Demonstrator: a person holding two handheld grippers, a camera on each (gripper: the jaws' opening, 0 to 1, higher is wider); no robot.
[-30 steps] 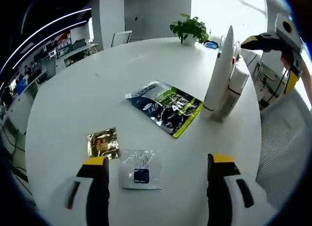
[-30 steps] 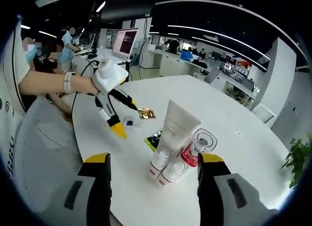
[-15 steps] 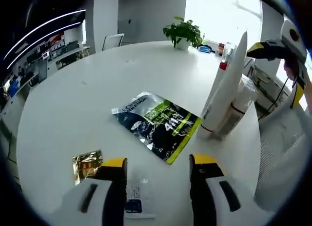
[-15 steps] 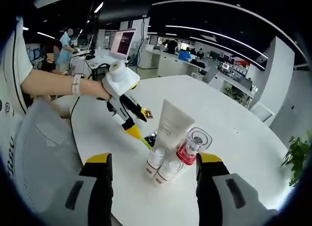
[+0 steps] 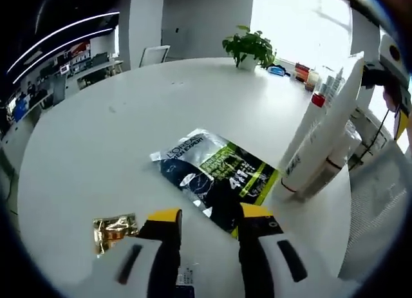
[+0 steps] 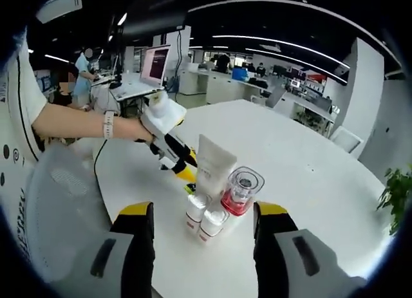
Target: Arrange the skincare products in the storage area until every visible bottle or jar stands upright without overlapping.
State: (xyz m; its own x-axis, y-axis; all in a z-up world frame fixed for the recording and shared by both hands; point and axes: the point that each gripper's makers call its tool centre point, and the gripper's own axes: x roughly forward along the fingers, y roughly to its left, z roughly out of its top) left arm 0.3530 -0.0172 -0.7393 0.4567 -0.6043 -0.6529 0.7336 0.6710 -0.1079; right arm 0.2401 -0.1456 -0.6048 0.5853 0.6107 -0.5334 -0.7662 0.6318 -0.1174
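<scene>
A white tube point(image 6: 212, 166) stands upright on the round white table point(image 6: 302, 176). Two small white bottles point(image 6: 195, 211) and a pink bottle with a clear cap point(image 6: 239, 190) stand close around it. My right gripper point(image 6: 203, 208) hovers open just in front of this group. In the left gripper view the tube point(image 5: 325, 137) stands at the right. A dark green sachet point(image 5: 219, 176) lies flat, its near edge between the tips of my left gripper point(image 5: 209, 214), which is open but narrow. The left gripper point(image 6: 185, 174) points down beside the tube.
A gold sachet point(image 5: 112, 228) lies left of my left jaw, and a small white sachet point(image 5: 187, 288) sits mostly hidden under the jaws. A potted plant point(image 5: 248, 47) stands at the far rim. A person's arm point(image 6: 84, 124) and a mesh chair point(image 6: 64, 195) are on the left.
My left gripper has moved forward over the small sachets to the green sachet, and its jaws have narrowed. The right gripper has stayed open and held nearly still.
</scene>
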